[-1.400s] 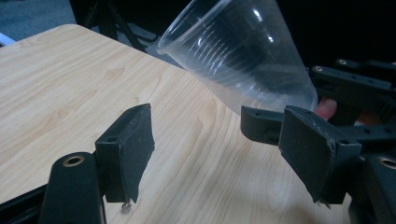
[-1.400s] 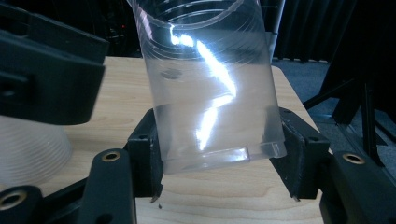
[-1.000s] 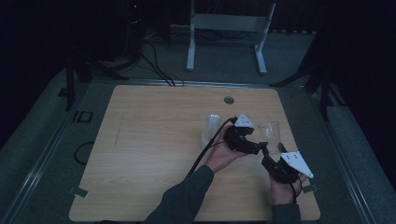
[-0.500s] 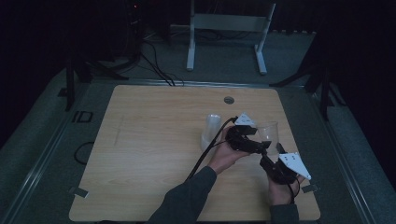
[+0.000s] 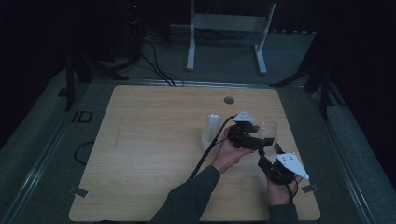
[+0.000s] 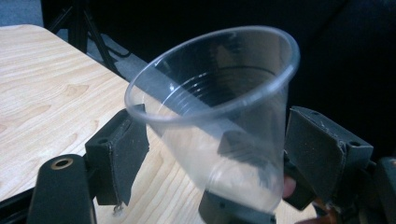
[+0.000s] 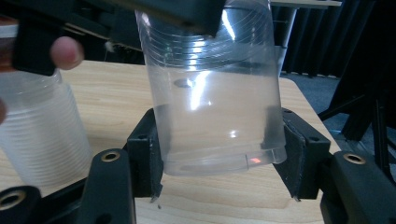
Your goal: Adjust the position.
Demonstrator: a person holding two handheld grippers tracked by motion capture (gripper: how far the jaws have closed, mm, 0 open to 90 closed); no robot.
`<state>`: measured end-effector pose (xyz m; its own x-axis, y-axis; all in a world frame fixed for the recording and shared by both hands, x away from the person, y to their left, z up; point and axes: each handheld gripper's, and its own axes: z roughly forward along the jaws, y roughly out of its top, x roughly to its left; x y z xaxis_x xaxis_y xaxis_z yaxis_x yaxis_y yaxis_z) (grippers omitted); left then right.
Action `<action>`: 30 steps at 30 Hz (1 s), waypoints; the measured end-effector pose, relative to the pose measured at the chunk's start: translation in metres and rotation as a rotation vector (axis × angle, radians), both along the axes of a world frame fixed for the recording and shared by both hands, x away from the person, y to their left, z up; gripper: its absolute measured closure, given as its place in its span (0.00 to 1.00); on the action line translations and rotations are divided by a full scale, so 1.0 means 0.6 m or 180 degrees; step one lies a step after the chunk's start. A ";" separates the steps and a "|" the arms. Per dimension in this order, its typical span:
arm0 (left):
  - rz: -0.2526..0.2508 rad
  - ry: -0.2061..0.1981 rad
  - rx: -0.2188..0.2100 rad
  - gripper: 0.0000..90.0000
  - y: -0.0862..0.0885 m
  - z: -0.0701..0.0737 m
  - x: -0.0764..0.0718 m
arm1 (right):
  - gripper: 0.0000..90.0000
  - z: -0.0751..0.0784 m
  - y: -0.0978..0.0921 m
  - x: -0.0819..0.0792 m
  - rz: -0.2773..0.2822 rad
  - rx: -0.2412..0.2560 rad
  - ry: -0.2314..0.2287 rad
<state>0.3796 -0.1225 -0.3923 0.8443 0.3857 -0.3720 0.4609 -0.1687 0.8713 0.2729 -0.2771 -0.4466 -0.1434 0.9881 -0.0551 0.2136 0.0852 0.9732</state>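
A clear plastic cup (image 5: 268, 129) hangs just above the right part of the wooden table (image 5: 149, 154). My left gripper (image 5: 260, 135) reaches in from the left. Its pads flank the cup (image 6: 219, 93) just below the rim and touch it. My right gripper (image 5: 270, 151) comes from below. Its pads press both sides of the cup's base (image 7: 210, 102). In its own view, the left gripper (image 6: 217, 154) sees the cup tilted; the right gripper (image 7: 222, 158) sees it upright. A stack of clear cups (image 5: 210, 133) stands left of both grippers, also in the right gripper view (image 7: 42, 135).
A round cable hole (image 5: 229, 100) sits near the table's far edge. A white metal stand (image 5: 229, 23) and cables (image 5: 159, 70) lie on the floor beyond. The table's right edge (image 5: 299, 154) is close to the cup. The left half of the tabletop is bare wood.
My right gripper has shifted a little left and in under the cup. The left gripper and the cup have barely moved.
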 end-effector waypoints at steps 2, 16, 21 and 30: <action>0.0025 0.0034 -0.0022 0.23 -0.001 -0.002 0.002 | 0.46 -0.001 0.001 0.000 0.0002 -0.0005 0.0006; 0.0156 -0.0209 -0.0070 0.32 -0.008 0.002 -0.012 | 0.45 -0.002 -0.002 0.006 0.0110 0.0064 0.0118; 0.0134 -0.0338 -0.0001 0.34 -0.009 0.003 -0.017 | 0.44 -0.001 -0.004 0.009 0.0188 0.0080 0.0183; 0.0182 -0.0561 0.0163 0.35 -0.011 0.006 -0.026 | 0.32 -0.001 -0.005 0.014 0.0327 0.0073 0.0261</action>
